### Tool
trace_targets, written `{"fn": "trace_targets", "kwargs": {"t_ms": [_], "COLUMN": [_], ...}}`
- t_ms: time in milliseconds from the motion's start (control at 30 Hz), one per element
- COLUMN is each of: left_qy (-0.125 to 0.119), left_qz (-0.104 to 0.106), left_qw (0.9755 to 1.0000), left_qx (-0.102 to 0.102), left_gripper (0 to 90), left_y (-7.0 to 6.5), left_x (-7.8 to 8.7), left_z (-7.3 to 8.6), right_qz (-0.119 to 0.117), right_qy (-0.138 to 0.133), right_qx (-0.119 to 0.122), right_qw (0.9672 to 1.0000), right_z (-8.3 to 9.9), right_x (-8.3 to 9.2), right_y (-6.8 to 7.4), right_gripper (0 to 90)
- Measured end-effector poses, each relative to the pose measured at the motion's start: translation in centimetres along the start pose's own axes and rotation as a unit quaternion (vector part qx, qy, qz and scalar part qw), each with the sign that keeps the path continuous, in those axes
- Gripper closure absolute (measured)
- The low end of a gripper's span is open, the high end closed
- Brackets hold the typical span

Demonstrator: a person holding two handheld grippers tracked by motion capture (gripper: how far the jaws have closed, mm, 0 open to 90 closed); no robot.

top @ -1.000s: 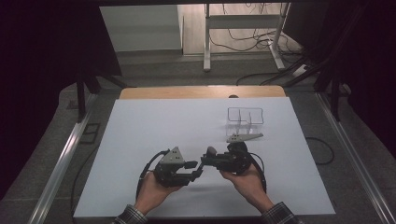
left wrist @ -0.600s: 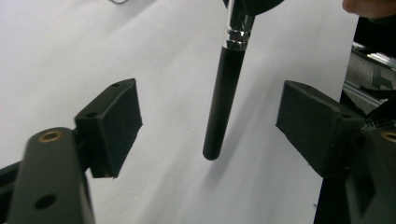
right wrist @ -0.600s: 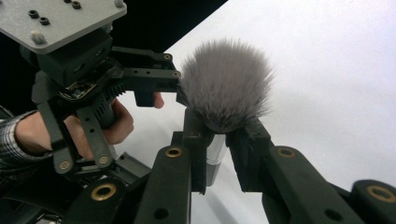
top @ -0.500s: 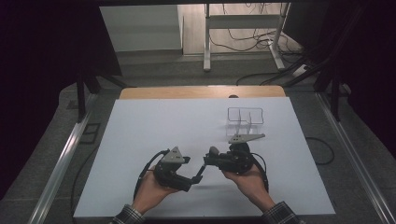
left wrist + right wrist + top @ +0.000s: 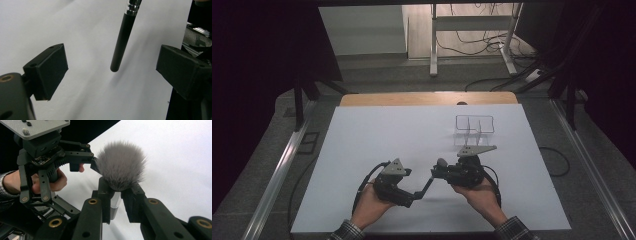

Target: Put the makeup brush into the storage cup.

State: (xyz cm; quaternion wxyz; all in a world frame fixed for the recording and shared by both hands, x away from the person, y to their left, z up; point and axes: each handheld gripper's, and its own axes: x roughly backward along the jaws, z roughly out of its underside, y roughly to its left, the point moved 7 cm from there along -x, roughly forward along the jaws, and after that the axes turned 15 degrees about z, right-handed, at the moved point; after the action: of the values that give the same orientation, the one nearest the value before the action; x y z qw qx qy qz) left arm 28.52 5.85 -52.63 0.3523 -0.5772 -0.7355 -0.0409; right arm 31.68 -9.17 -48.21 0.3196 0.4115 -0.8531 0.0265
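The right hand-held gripper [image 5: 439,172] is clamped on a makeup brush [image 5: 121,167] just below its head, at the silver ferrule. The head is a soft, rounded tuft of grey bristles that fans out above the black pads. The handle [image 5: 121,42] is a slim, smooth, matte-black cylinder with a blunt rounded end; a bright ribbed metal band joins it to the ferrule. It slants down and away from the right hand-held gripper, held clear of the worktop [image 5: 377,135], a flat, matte white sheet over a wooden board.

The left hand-held gripper [image 5: 414,196] stands apart: its jaws have just been opening, and the handle's free end lies between the two blocky black pads, touching neither.

Farther back on the worktop stands a small wire rack [image 5: 474,125] of thin bent rod.
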Motion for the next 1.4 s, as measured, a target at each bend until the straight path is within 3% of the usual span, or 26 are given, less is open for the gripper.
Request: {"fn": "trace_targets", "kwargs": {"t_ms": [267, 400, 667, 1000, 1400], "left_qy": [0.0, 0.007, 0.012, 0.008, 0.007], "left_qz": [-0.002, -0.019, -0.023, -0.029, -0.052], "left_qw": [1.0, 0.9998, 0.9997, 0.9995, 0.9986], "left_qx": [-0.001, -0.006, -0.002, 0.003, 0.002], "left_gripper": [9.9, 9.9, 6.9, 5.7, 3.4], "left_y": [0.2, 0.6, 0.7, 0.8, 1.1], "left_x": [0.3, 0.4, 0.5, 1.2, 1.9], "left_z": [0.2, 0.7, 1.0, 1.3, 1.7], "right_qz": [0.01, 0.008, 0.01, 0.029, 0.051], "right_qy": [0.005, 0.001, 0.0, -0.003, -0.005], "right_qx": [-0.001, 0.002, 0.008, 0.023, 0.027], "right_qw": [0.9999, 1.0, 0.9999, 0.9993, 0.9983], "right_z": [0.2, 0.2, 0.2, 0.2, 0.3], "right_x": [0.1, 0.3, 0.8, 1.4, 2.3], "right_y": [-0.5, -0.5, -0.6, -0.7, -1.8], "right_gripper": [76.8, 76.7, 76.7, 76.7, 76.6]}}
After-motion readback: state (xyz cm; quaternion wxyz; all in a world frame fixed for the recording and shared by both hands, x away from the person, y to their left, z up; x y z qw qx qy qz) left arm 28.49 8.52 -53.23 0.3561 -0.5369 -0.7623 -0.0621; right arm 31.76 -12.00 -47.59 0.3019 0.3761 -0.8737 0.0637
